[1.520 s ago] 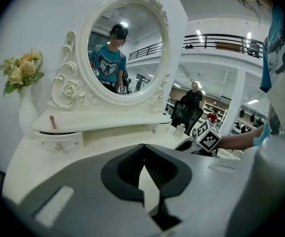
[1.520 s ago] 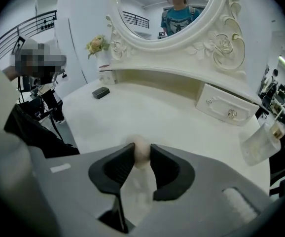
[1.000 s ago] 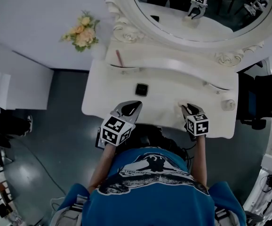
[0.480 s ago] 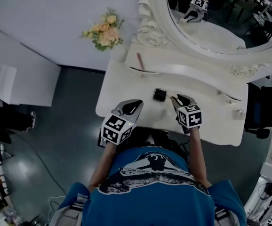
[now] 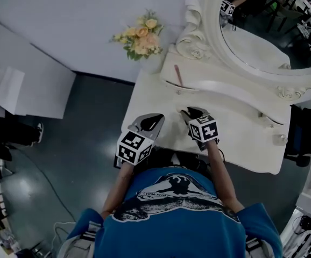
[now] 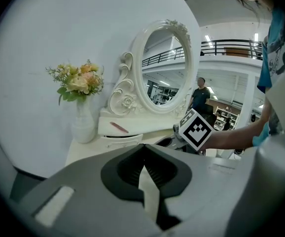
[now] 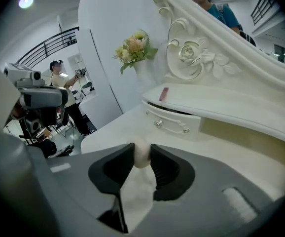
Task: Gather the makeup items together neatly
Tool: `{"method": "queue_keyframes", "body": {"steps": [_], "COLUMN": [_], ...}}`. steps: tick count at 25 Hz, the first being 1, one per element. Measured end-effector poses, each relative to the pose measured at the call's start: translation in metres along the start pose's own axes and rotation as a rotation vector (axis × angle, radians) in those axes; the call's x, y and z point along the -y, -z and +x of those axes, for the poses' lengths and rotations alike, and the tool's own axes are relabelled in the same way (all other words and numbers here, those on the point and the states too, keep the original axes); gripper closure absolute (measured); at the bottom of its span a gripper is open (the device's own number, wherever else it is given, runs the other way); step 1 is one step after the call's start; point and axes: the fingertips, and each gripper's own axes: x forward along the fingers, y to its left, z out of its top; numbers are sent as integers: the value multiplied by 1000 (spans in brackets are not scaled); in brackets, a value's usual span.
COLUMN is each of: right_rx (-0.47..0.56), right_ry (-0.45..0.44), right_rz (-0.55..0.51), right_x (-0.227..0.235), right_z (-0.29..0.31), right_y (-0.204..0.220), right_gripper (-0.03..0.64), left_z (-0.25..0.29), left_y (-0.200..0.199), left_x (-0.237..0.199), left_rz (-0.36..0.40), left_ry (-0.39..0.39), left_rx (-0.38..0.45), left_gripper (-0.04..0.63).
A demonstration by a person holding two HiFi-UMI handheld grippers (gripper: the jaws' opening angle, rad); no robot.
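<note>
My right gripper (image 5: 187,113) hangs over the left middle of the white dressing table (image 5: 241,138), shut on a small cream-coloured rounded item (image 7: 141,154) that sits between its pads. In the left gripper view a dark object (image 6: 164,142) lies just below the right gripper (image 6: 178,136); what it is I cannot tell. A pink stick (image 5: 178,75) lies on the raised shelf under the mirror and also shows as the pink stick (image 7: 164,94). My left gripper (image 5: 156,118) is at the table's front left edge, its jaws (image 6: 143,149) shut with nothing between them.
A vase (image 6: 83,125) of flowers (image 5: 139,39) stands at the table's back left corner. The oval mirror (image 5: 268,26) with its carved frame rises behind the shelf. A drawer front with small knobs (image 7: 157,124) sits under the shelf. A small round object (image 5: 278,139) lies far right.
My right gripper has carried the cream item leftward across the table to where the black compact lay, which is now hidden in the head view. The left gripper has shifted towards the table's left front.
</note>
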Motion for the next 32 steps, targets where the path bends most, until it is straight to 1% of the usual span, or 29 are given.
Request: {"method": "queue_keyframes", "body": {"steps": [6,9,11,13,19,25,32], "right_rx": [-95,-169,-194,-196,-174,-142,-91], "right_ry": [-32,-34,-24,-21,-31,-15,-11], "right_rz": [-57,-120,-156,-159,-98,-82,-91], "right_x": [-18,-22,-22,-22,-19,-19,-20], "right_z": [40,54,59,61,60,57,45], "right_y": [3,13,16,16,16,12,0], "right_gripper": [508,505,502,500,492,465,439], "left_z": [-10,-14,-15,-16,-16,-16,-10], "left_y": [0,0,0,0,1,1,-2], "left_x": [-20,-27,-30,-32,-31,-30,-26], "left_rz": [-20,-30,-35,-39,-42,-34,-15], "left_ry": [-28,-42,-48,-49,-41,-32,-2], "left_rx": [19,24,28,29,27,29,24], "left_gripper": [584,584,584,584,584,584,584]}}
